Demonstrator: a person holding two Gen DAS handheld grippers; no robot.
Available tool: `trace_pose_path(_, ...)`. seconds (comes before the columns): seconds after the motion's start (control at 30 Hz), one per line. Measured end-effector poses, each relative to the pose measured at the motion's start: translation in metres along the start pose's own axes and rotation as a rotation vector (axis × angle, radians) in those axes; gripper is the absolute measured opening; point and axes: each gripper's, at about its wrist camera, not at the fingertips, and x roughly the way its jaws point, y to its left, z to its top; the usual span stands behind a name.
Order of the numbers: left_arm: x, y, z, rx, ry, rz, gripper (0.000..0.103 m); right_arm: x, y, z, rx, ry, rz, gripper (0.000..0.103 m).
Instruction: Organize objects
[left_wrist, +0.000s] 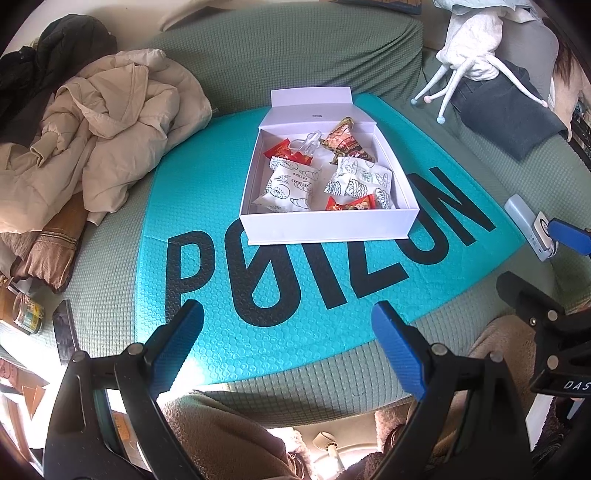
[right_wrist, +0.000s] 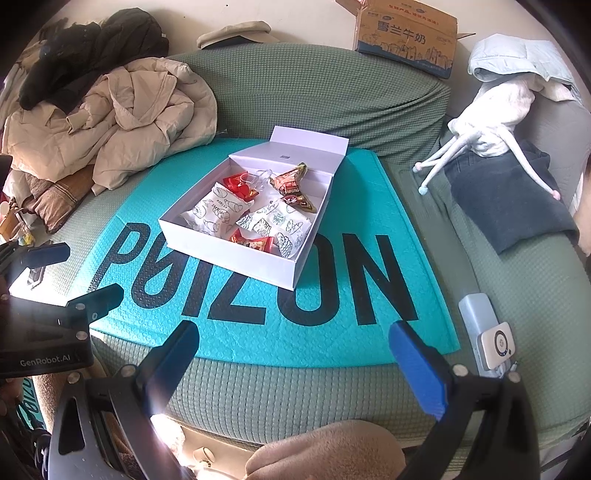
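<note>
Now both idle | left hand-held gripper (left_wrist: 288, 325) apart, right hand-held gripper (right_wrist: 295, 343) apart, empty | white box (left_wrist: 328, 225) full | approach power bank (right_wrist: 478, 325) squarely, grip long sides

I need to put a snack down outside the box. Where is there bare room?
Free: the teal POIZON bubble mailer in front of the white cardboard box. Crowded: the beige puffer jacket on the left, and the pale blue power bank on the right.
</note>
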Motion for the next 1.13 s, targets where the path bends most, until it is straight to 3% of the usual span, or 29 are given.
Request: trace_pose_path(1.13, 0.0091, 0.0048, -0.005, -0.002, 0.036, -0.011, 0.092, 0.0095, -0.0008, -0.0048, 0.005, 0.034, 0.016, 0.103)
